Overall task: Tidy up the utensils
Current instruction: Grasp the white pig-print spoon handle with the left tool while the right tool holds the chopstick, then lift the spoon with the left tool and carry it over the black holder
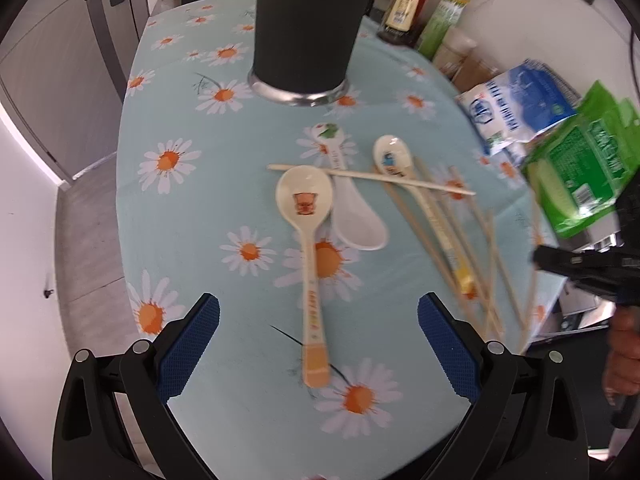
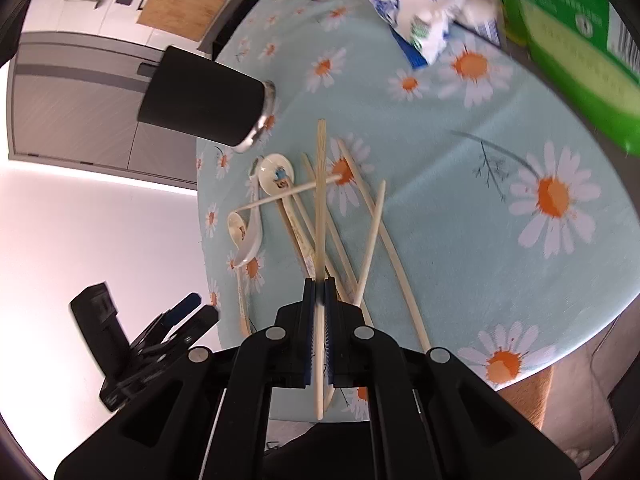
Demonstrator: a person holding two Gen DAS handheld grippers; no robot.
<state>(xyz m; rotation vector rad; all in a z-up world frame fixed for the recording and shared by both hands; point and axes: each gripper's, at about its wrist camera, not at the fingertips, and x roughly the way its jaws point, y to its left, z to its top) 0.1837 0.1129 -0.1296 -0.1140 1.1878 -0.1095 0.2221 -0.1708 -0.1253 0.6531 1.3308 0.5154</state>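
Utensils lie scattered on our daisy-print tablecloth [image 1: 192,216]: three spoons and a loose spread of wooden chopsticks [image 1: 460,240]. Nearest our left gripper [image 1: 319,318] lies a cream spoon [image 1: 309,232] with an orange-tipped handle, its bowl facing up. Just beside it a white spoon [image 1: 352,208] lies partly under a single chopstick that crosses both bowls, and a third spoon [image 1: 394,160] rests among the chopsticks. A black holder [image 1: 308,28] with a metal base stands upright beyond the spoons. Sauce bottles [image 1: 412,4], a blue-and-white bag [image 1: 516,104] and a green package [image 1: 584,168] crowd the far edge of the table, near the chopstick ends.

Our left gripper hovers wide open above the cream spoon's handle, touching nothing. Our right gripper [image 2: 319,298] is clenched on one chopstick [image 2: 320,184], which runs straight out between its blue pads [image 2: 307,320] over the crossed pile below.
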